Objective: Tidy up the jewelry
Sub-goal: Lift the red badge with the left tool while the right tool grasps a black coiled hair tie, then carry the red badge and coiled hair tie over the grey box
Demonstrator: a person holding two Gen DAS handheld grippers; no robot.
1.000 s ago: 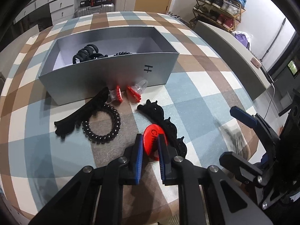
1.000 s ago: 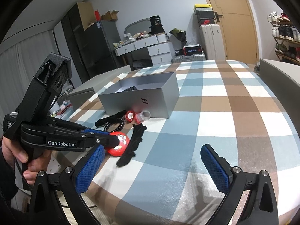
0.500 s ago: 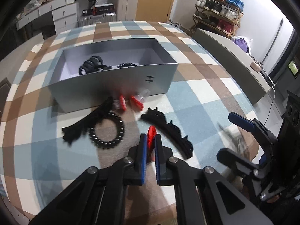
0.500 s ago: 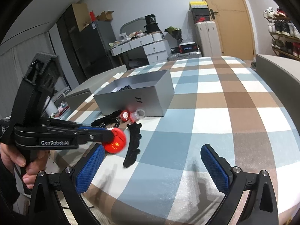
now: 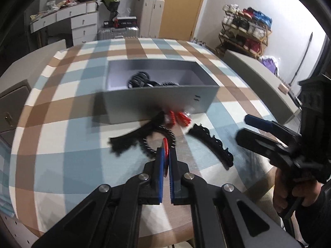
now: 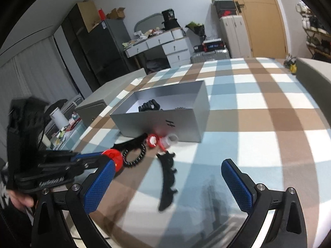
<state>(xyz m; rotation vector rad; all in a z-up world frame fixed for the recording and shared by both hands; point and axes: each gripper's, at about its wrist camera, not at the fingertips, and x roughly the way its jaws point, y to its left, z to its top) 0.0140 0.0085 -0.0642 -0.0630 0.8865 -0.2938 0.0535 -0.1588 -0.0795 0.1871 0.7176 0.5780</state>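
Note:
My left gripper (image 5: 166, 152) is shut on a red round disc (image 5: 165, 143), held on edge above the checked tablecloth; the right wrist view shows the same disc (image 6: 112, 155) at that gripper's tip. Ahead stands an open grey box (image 5: 161, 105) with a black claw clip (image 5: 138, 79) inside. In front of the box lie a black spiral hair tie (image 5: 160, 142), a toothed black clip (image 5: 211, 148), another black clip (image 5: 132, 137) and two red-and-clear pieces (image 5: 179, 117). My right gripper (image 6: 167, 177) stands open and empty above the toothed clip (image 6: 167, 181).
A person's hand (image 5: 289, 192) holds the right gripper at the table's right edge. A grey cabinet (image 5: 12, 107) stands left of the table and a grey bench (image 5: 258, 78) on the right. Drawers, a suitcase and a shoe rack line the far walls.
The left jaws closed on the red disc, turned it on edge and lifted it off the cloth towards the box. The right gripper drifted along, still open.

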